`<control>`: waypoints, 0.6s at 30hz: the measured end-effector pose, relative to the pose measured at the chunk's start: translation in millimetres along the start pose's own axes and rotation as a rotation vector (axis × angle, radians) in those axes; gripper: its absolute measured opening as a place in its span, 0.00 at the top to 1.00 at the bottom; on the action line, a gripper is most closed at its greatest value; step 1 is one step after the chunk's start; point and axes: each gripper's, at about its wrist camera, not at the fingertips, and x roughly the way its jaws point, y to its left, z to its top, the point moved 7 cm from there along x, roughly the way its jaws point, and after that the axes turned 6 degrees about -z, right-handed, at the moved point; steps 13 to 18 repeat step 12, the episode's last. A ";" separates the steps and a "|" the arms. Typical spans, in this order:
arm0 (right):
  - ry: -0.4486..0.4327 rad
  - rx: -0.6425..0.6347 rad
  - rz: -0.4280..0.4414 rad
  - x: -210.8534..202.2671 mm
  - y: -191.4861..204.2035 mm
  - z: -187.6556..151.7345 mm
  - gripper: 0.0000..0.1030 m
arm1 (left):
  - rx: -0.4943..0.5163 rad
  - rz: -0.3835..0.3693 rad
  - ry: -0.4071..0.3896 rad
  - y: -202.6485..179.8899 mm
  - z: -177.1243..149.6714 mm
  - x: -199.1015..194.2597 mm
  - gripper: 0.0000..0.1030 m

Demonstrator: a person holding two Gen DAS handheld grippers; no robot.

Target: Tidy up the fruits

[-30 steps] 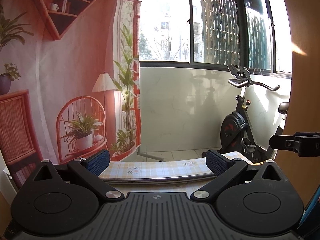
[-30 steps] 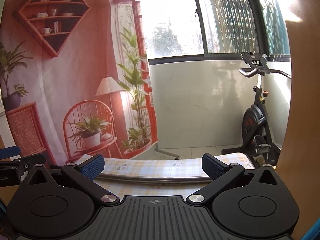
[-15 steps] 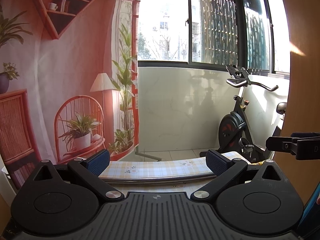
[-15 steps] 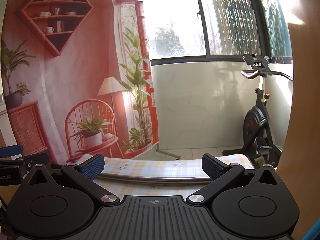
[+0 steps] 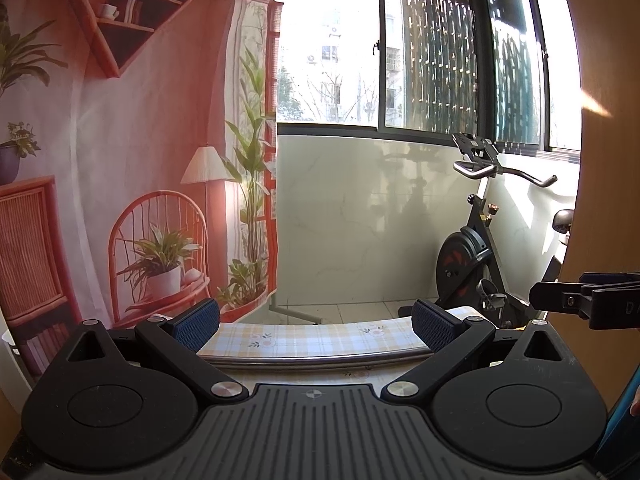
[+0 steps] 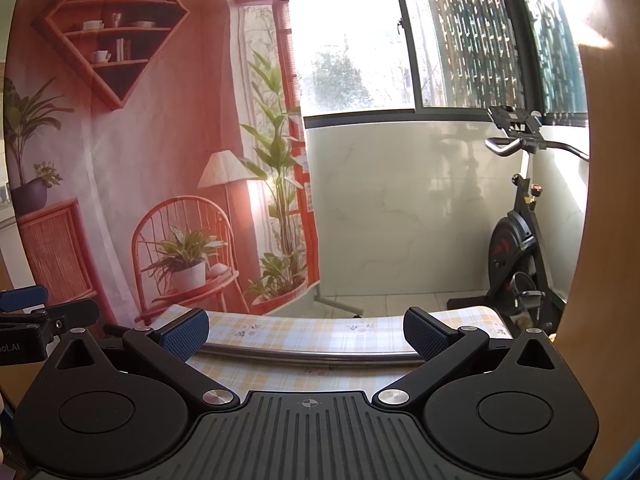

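Observation:
No fruit shows in either view. My left gripper (image 5: 314, 324) is open, its blue pads wide apart with nothing between them, held level above a table with a checked yellow cloth (image 5: 312, 338). My right gripper (image 6: 306, 330) is open and empty too, over the same cloth (image 6: 320, 330). A metal rim (image 5: 320, 360) curves across just beyond the left pads, and the metal rim (image 6: 312, 356) shows likewise in the right wrist view. Each gripper's tip pokes into the other's view: the right one (image 5: 576, 300) and the left one (image 6: 36, 312).
A printed backdrop (image 5: 120, 160) of a pink room hangs beyond the table on the left. An exercise bike (image 5: 480, 248) stands by the white wall under the windows. A wooden panel (image 5: 600, 160) fills the right edge.
Both views have drifted slightly, with the background sliding a little; the other gripper's tip has shifted a bit leftward in the left wrist view. Both grippers stay open.

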 end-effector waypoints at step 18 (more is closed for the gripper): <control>0.006 -0.002 0.007 2.7 -1.4 0.6 0.00 | -0.006 -0.007 -0.008 0.7 0.1 -1.0 0.00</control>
